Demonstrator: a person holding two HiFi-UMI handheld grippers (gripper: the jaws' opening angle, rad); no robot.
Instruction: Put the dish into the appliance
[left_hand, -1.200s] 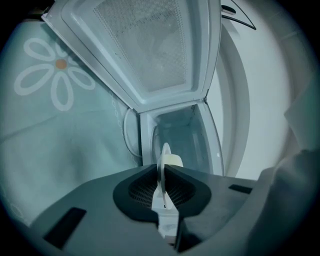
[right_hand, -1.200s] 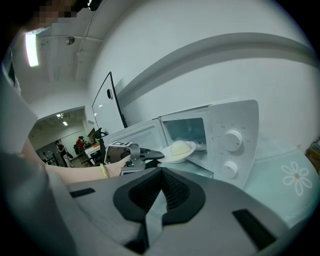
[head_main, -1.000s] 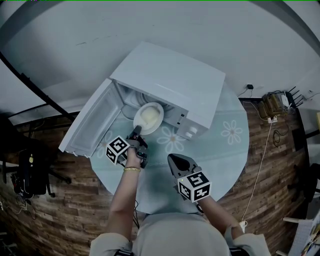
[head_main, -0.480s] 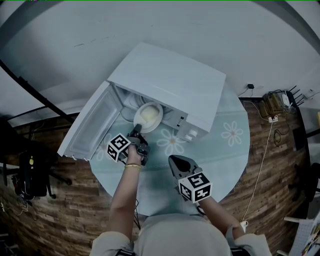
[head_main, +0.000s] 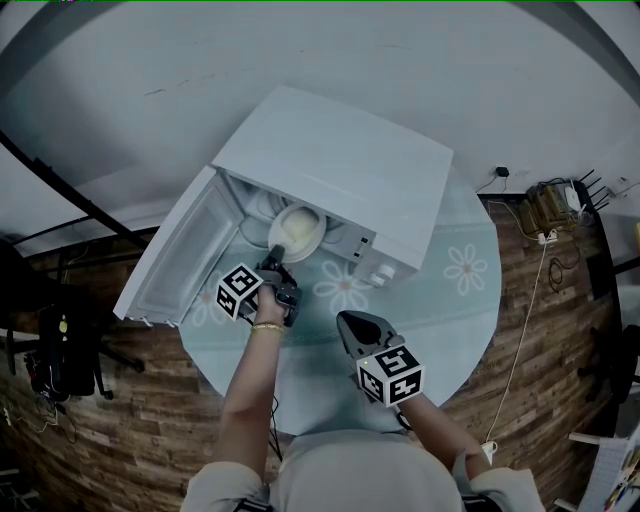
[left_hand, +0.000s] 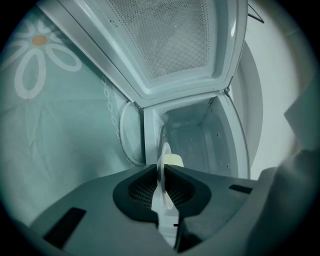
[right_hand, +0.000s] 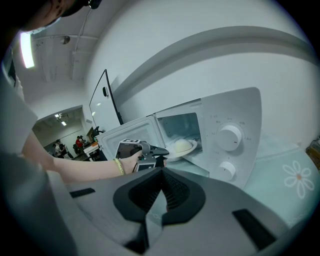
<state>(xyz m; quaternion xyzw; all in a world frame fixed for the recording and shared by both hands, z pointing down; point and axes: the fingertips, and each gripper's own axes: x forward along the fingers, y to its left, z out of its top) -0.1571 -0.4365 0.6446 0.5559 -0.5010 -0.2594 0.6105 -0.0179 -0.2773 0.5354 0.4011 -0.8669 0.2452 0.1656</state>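
Jaws of the left gripper (left_hand: 161, 172) were clenched tight on the rim of the dish (head_main: 300, 232), and there it was, poised right in the mouth of the open microwave (head_main: 345, 165)! From the left gripper view, the dish showed only edge-on, a thin pale sliver between the dark pads, most of it hidden behind the gripper's own body. A pale, rounded mound (right_hand: 182, 145) sat on it; what the mound was could not be made out. From the head view, the dish looked round, white and shallow. Its far edge was tucked under the microwave's top, so how deep it reached was hard to judge, and whether it touched the cavity floor could not be told. The door (head_main: 172, 258) hung wide open to the left, its mesh window filling the top of the left gripper view. Over on the other side, the right gripper (head_main: 352, 325) hovered above the desk (head_main: 450, 290), jaws closed together on nothing, well apart from the dish. Two knobs (right_hand: 230, 137) showed on the microwave's front panel, their markings too small to read.
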